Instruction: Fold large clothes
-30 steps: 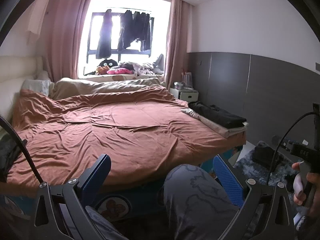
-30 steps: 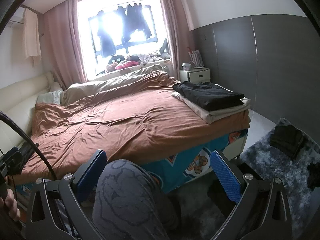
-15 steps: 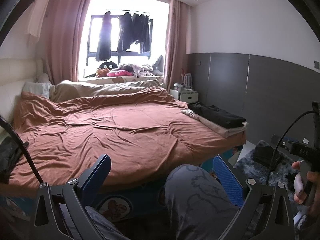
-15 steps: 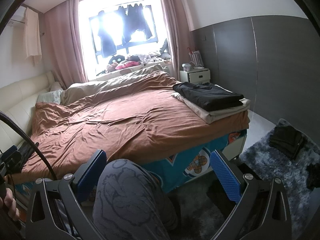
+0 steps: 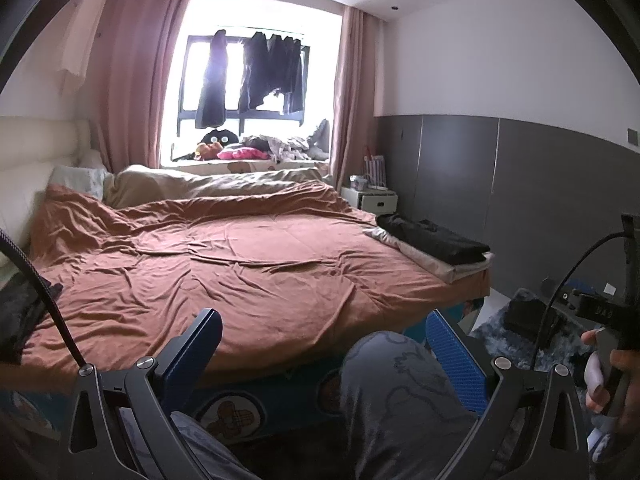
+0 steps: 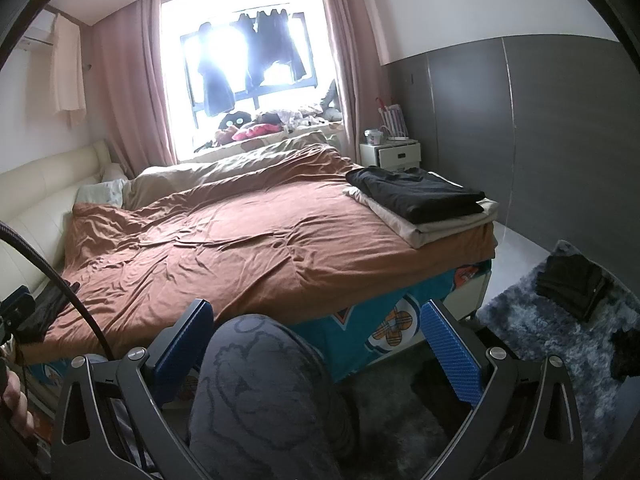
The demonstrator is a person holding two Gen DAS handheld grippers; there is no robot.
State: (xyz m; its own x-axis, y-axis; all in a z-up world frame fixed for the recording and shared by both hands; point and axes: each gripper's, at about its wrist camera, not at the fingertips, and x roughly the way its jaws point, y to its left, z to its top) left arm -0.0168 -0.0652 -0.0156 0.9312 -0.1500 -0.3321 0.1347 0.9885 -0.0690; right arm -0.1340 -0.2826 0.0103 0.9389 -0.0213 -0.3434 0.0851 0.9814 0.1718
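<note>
A folded black garment [image 6: 416,196] lies on a folded beige one [image 6: 448,226] at the bed's far right corner; the pile also shows in the left wrist view [image 5: 436,242]. A dark garment [image 5: 18,312] lies at the bed's left edge. A brown duvet [image 5: 240,272] covers the bed. My left gripper [image 5: 324,340] is open and empty, held low before the bed above a grey-trousered knee [image 5: 392,392]. My right gripper [image 6: 316,332] is open and empty, also over a knee [image 6: 260,380].
A grey shaggy rug [image 6: 552,344] with folded dark clothes [image 6: 572,286] lies on the floor at right. A white nightstand [image 6: 390,154] stands by the grey wall. Clothes hang at the window [image 5: 256,76]. A cream headboard [image 6: 36,188] is at left.
Both grippers stay open and empty. The left wrist view has tilted up slightly; the right has hardly moved.
</note>
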